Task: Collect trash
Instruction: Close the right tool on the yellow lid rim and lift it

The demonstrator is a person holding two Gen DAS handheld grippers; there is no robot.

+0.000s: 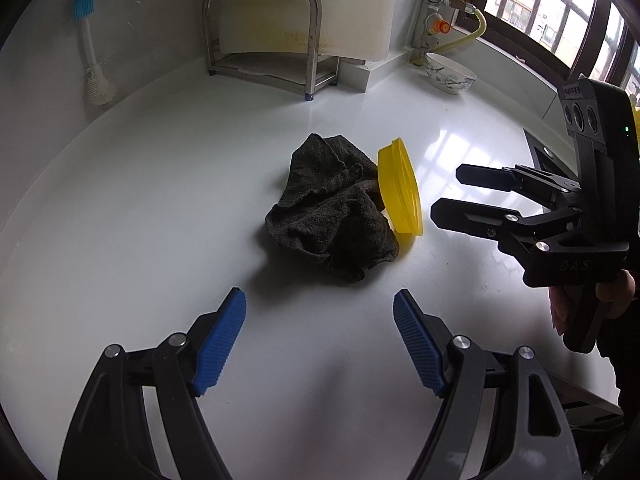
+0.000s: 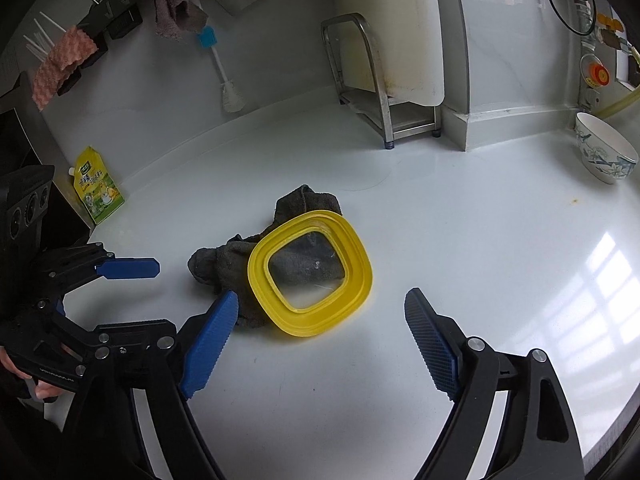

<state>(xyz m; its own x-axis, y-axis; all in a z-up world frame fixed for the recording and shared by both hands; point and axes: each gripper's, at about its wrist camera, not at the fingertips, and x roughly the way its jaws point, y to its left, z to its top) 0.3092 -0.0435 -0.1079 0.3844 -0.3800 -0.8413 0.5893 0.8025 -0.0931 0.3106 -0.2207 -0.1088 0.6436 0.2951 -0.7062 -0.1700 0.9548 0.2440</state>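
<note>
A crumpled dark cloth [image 1: 332, 208] [image 2: 236, 256] lies mid-counter. A yellow lid with a clear window [image 1: 400, 188] [image 2: 356, 264] leans tilted against it. My left gripper [image 1: 320, 304] is open, hovering just short of the cloth with nothing between its blue pads; in the right wrist view the left gripper [image 2: 152, 296] comes in from the left. My right gripper [image 2: 322, 300] is open, its fingers either side of the lid's near edge without touching it. In the left wrist view the right gripper [image 1: 446, 192] sits just right of the lid. A yellow drink pouch [image 2: 98, 188] stands at the counter's left.
A steel rack [image 1: 264, 40] [image 2: 380, 88] stands at the back wall. A patterned bowl [image 1: 450, 74] [image 2: 606, 152] sits at the back right. A blue-headed brush [image 1: 90, 48] [image 2: 224, 76] hangs on the wall, with rags [image 2: 60, 64] beside it. The white counter [image 1: 160, 200] ends at the right.
</note>
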